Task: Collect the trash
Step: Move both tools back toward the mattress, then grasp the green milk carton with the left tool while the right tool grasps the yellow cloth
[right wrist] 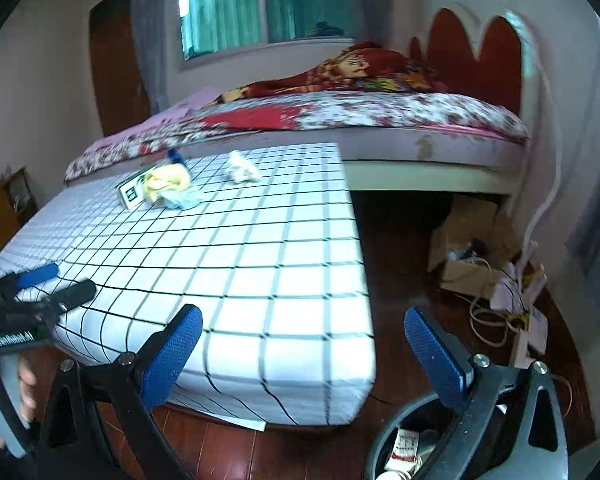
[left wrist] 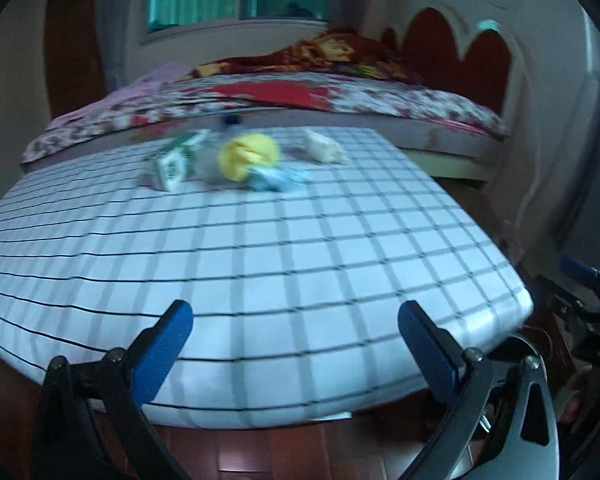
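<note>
Nearest the lens: right claw [right wrist: 302, 350], blue pads spread wide, nothing between them. It hangs over the near right corner of the bench [right wrist: 260, 280], with a round trash bin [right wrist: 396, 432] on the floor directly below; packaging is already visible inside it. Left claw [left wrist: 296, 346] is also wide and empty, poised over the bench's near edge.

Largest item: the bench itself, covered in a white cloth with a dark grid. The bed [right wrist: 380, 120] runs along its far side.

Trash, all grouped at the far end of the bench, well apart from both claws:
- green-and-white carton [right wrist: 130, 192], lying on its side at the left of the group
- yellow crumpled wad [right wrist: 166, 182], touching the carton
- pale blue wrapper [right wrist: 186, 199], just beside and partly under the yellow wad
- white crumpled tissue [right wrist: 242, 170], off to the right, apart from the rest
- a dark-capped item [right wrist: 175, 156] behind the pile; too blurred to identify

Judgement: the step in hand appears to be the reach toward the pile. The isolated tissue looks the cleanest pick for the right claw. Approach low and level, pads straddling the wad, close fully since soft paper compresses. The clustered items should be taken singly, from the outside in, so neighbours are not dragged off the edge.
</note>
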Demonstrator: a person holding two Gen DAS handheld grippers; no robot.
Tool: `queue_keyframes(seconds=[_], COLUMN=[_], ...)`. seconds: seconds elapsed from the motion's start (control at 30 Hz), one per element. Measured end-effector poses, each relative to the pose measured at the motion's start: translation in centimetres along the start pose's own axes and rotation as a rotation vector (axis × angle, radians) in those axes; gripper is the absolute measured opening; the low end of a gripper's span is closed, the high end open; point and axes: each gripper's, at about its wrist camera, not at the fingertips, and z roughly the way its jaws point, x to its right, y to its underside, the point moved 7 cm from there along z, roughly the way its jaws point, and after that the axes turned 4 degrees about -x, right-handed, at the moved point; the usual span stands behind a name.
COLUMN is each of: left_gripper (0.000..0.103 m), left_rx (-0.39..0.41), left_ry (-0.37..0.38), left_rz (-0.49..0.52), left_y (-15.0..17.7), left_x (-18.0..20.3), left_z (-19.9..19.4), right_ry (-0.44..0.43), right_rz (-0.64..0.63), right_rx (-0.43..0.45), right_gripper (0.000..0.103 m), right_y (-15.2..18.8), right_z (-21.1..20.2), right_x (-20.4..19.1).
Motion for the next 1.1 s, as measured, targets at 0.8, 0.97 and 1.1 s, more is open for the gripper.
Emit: queue_keyframes(seconds=[0.8,0.97,1.1], left_gripper=[0.101,0.095,0.088], left_rx=[-0.032,-0.078,-0.094], left_ry=[-0.142,-0.104,-0.084], left_rz=[-0.144,-0.112,-0.09], left_y=[-9.6,-11.8,-13.1], left_x=[-17.1,-17.8,-17.4], left_z=[11.3,16.0,18.1], right_ry=[-0.266,-0.303,-0.322], right_rz=[-0.305,-0.333,-0.351], right_rx=[-0.099,-0.158,-0.171], right_gripper=[0.082,0.071,0.064], right_y=[-15.5,-15.5,-15.4], right_z=[19.4,22.9,23.7], right_x=[-19.5,-20.0,-19.8])
